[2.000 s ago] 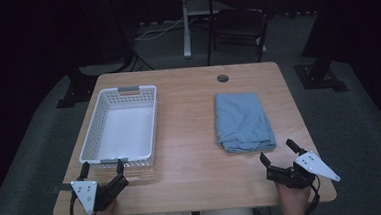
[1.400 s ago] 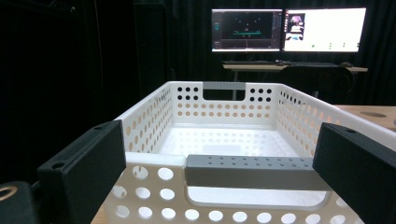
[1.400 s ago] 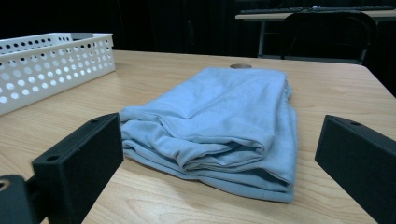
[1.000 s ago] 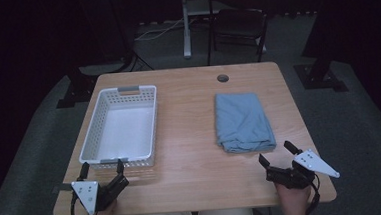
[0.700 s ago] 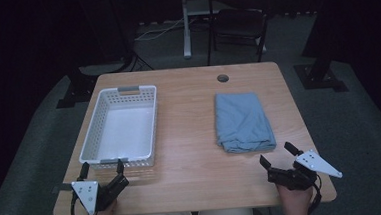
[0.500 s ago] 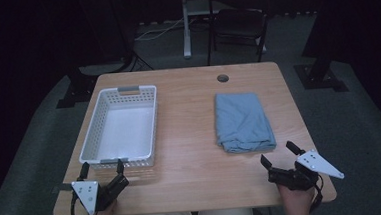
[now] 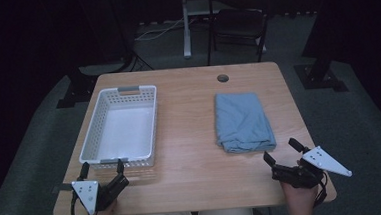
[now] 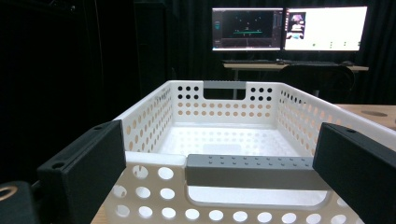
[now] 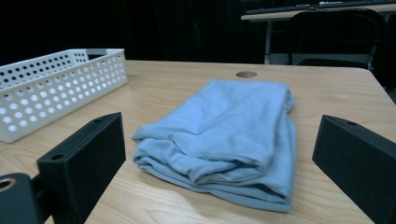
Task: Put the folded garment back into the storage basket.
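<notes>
My right tool (image 7: 283, 159) wide open, empty. Folded light-blue cloth (image 9: 229, 132) on wooden surface (image 7: 191, 157) just ahead of it. Judge soft, light, floppy: pinch near folded edge. Left tool (image 7: 102, 169) open, empty.

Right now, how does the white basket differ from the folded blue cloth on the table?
The basket is rigid white plastic with perforated walls and grey handles; the cloth is soft, blue and folded in layers. The basket stands open and empty on the table's left half near the left gripper, while the cloth lies flat on the right half near the right gripper. Both rest untouched on the wooden table.
</notes>
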Demonstrator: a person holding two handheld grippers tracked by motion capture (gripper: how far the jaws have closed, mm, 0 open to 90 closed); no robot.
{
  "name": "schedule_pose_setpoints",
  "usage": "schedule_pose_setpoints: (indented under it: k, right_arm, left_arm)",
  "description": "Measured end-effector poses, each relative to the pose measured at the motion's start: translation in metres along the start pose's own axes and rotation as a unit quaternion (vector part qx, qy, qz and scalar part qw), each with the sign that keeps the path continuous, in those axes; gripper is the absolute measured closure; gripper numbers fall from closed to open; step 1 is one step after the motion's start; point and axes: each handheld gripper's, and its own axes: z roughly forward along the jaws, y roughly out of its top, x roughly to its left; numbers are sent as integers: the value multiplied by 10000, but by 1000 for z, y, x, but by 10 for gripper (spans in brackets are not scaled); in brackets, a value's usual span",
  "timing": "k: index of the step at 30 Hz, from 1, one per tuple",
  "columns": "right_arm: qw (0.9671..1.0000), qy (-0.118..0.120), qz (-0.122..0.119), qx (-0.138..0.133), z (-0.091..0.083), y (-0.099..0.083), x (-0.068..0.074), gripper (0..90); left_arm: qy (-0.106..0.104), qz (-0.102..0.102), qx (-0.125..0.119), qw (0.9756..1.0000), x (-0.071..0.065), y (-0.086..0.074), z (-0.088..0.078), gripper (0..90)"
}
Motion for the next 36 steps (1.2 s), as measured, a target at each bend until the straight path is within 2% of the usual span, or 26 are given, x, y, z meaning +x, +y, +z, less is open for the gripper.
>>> schedule_pose_setpoints:
  k: [7,10,11,13,15,17,24,36]
  right_arm:
    - [9998,123,-139,53,-1,12,4,25]
    - [9998,128,-180,9,-2,19,2,46]
    - [9997,156,-180,-81,-4,23,0,46]
    - [9997,145,-213,-35,-3,26,0,46]
    - [9995,127,-268,-100,-4,32,-1,45]
    - [9993,97,-313,-203,-6,44,-3,43]
    - [9990,91,-238,-367,-8,68,-12,45]
    - [9991,186,-207,-314,3,85,-18,54]
  left_arm:
    - [0,-1,-1,10000,0,0,0,39]
    - [2,1,-1,10000,0,0,0,39]
    - [1,0,-2,10000,0,0,0,40]
    - [1,-1,-2,10000,0,0,0,40]
    - [1,0,-1,10000,0,0,0,39]
    - [2,0,-2,10000,0,0,0,39]
    - [2,0,-2,10000,0,0,0,39]
    - [2,0,-5,10000,0,0,0,39]
